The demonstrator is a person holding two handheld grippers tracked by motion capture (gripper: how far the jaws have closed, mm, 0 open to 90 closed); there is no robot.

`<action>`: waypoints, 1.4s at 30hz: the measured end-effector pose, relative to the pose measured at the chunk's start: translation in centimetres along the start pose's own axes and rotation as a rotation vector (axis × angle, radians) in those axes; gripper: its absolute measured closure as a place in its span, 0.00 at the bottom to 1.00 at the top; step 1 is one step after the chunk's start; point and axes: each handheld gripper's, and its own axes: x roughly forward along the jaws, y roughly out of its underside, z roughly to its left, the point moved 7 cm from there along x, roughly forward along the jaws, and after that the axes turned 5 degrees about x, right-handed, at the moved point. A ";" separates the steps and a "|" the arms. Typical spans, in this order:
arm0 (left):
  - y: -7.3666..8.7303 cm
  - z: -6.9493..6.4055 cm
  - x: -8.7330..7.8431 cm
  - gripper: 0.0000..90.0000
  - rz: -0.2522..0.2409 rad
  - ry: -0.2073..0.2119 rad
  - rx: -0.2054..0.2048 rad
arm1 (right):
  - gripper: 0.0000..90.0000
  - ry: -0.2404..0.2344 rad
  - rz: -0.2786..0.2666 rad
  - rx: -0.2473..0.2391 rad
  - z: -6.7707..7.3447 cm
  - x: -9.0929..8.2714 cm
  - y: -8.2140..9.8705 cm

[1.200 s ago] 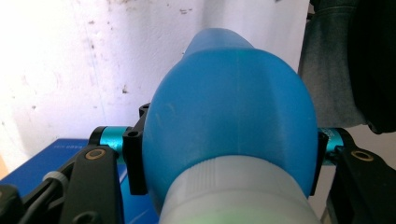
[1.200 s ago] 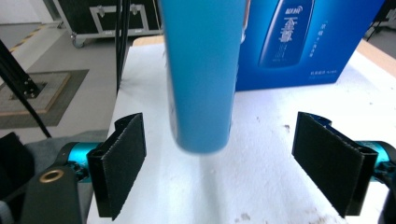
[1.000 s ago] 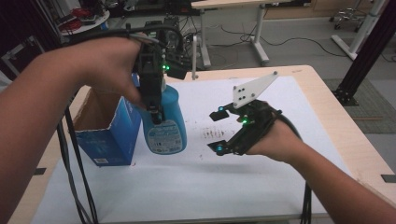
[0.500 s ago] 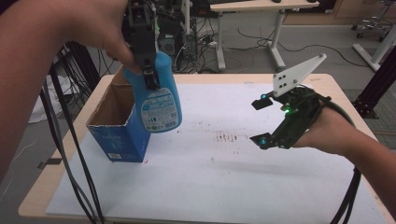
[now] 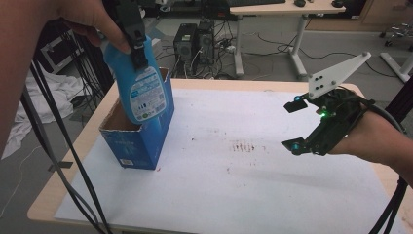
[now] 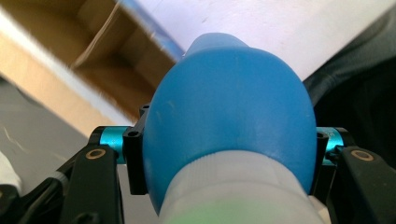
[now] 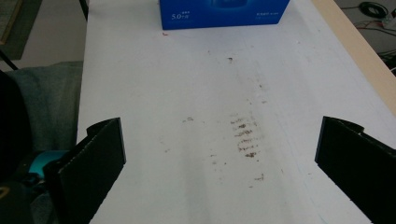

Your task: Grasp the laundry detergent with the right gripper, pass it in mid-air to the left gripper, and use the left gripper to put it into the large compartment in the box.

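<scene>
Lab or tech workshop. Two computer towers (image 5: 195, 41) on grey floor past the counter (image 5: 272, 87), tangle of cables (image 5: 221, 58) around them. Height-adjustable desk (image 5: 287, 9) with white legs behind. Office-chair base (image 5: 397, 34) far right. Counter covered in white sheet (image 5: 234, 195), scuffed brown.

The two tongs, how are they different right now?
The left tongs are shut on the blue bottle, while the right tongs are wide open and empty. The left tongs hang above the open blue box; the right tongs hover over the white table cover. Both are hand-held with black jaws.
</scene>
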 end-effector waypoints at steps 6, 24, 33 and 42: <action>1.3 2.1 -0.2 0.43 -0.001 -0.005 -0.178 | 0.01 0.006 0.028 -0.006 -0.3 -0.3 0.0; 2.0 5.4 2.3 0.43 0.003 -0.027 -0.391 | 0.01 0.030 0.047 -0.020 -0.4 -0.7 -0.3; 2.1 6.0 5.2 0.43 0.016 -0.015 -0.378 | 0.01 0.036 0.052 -0.019 -0.4 -0.8 -0.1; 2.0 6.3 8.7 0.43 0.031 -0.012 -0.256 | 0.01 0.044 0.058 -0.016 -0.3 -0.9 0.0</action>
